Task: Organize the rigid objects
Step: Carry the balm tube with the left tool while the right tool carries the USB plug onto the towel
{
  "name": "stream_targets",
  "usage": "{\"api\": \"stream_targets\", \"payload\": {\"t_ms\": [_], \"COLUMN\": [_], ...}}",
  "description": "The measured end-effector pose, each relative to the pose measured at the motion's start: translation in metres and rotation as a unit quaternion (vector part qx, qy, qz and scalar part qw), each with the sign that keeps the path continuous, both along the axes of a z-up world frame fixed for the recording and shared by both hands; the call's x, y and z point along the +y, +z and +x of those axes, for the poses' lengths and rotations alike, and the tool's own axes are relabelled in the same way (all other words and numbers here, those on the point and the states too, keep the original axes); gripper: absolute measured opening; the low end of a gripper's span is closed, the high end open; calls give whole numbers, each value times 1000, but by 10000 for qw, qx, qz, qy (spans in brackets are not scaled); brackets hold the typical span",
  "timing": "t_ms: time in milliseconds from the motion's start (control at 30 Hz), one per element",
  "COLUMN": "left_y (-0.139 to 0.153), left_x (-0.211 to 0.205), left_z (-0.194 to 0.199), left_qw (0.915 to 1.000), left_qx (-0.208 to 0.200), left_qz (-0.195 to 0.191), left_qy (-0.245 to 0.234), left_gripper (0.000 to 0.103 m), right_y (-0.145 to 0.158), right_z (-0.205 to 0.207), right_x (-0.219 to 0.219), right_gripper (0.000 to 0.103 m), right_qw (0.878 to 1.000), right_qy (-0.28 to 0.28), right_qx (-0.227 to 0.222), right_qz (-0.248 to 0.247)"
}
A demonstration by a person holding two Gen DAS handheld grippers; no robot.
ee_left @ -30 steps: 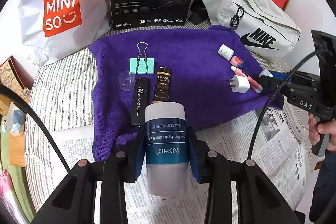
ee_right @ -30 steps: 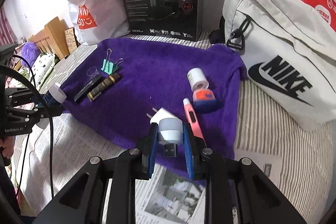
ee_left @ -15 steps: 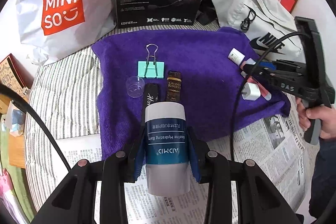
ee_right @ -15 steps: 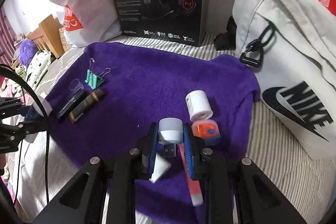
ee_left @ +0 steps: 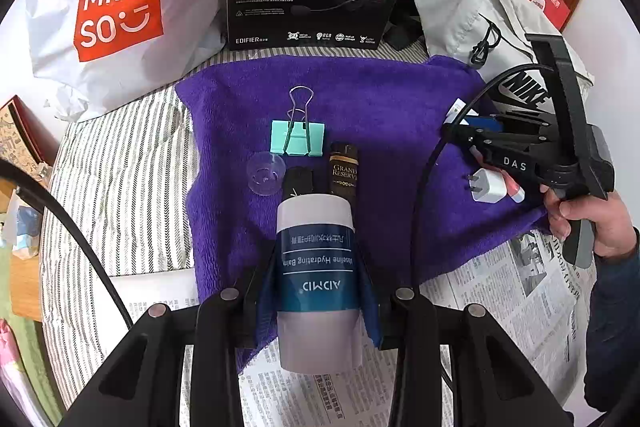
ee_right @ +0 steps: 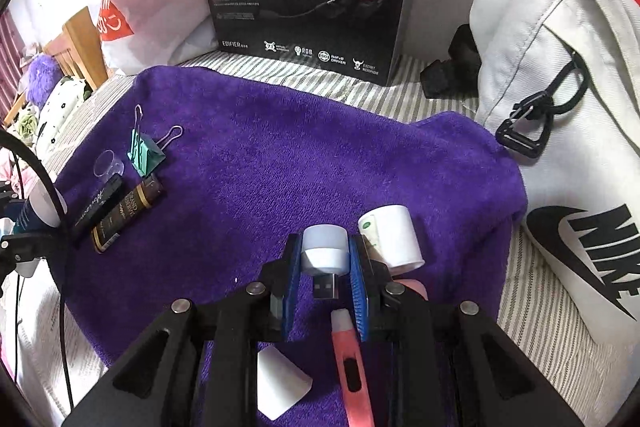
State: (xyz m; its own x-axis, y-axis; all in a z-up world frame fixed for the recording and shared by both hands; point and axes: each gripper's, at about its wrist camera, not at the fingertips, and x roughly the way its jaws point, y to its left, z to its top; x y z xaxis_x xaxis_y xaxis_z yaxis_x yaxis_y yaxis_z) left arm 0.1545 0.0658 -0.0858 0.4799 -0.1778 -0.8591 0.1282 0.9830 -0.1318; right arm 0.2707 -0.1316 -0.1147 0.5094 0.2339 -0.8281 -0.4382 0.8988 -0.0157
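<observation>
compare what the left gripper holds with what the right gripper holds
The left gripper clamps a balm tube, tall, with a dark blue printed label. The right gripper clamps a small USB light, squat, plain white, with its metal plug bare. Both are rigid, white-bodied and held over the purple towel.

left gripper (ee_left: pixel 316 279) closed on a tube (ee_left: pixel 316 267), right gripper (ee_right: pixel 324 259) closed on a USB light (ee_right: pixel 323 254), right hand (ee_left: pixel 592 223) on the handle

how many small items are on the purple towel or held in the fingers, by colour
White: 4 — balm tube, USB light, charger plug, small bottle
Black or dark: 2 — black stick, Grand Reserve tube
Teal: 1 — binder clip
Clear: 1 — cup
Pink: 1 — pen
Total: 9
</observation>
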Motion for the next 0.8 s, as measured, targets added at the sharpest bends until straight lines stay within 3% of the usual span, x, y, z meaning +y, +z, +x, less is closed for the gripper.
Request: {"api": "stream_targets", "payload": {"t_ms": [400,467,533,800], "left_y": [0,0,-1,0], "left_x": [1,2,2,1], "left_z": [1,1,3,4], "left_qw": [10000,10000,10000,10000], "left_qx": [6,13,18,34], "left_qz": [2,-5,-5,-17], "left_qy": [-9,2,5,22], "left_gripper": [35,35,35,35], "right_y": [-6,-6,-6,1], "right_z": [0,-1,-3,-21], "right_x": [0,-2,-3,-8], "right_gripper": [24,27,37,39], "right_qw": [10000,9999,9998,9999], "right_qy": [43,76,132,55], "right_qx": [-5,32,55,69], "right_qz": [42,72,109,63]}}
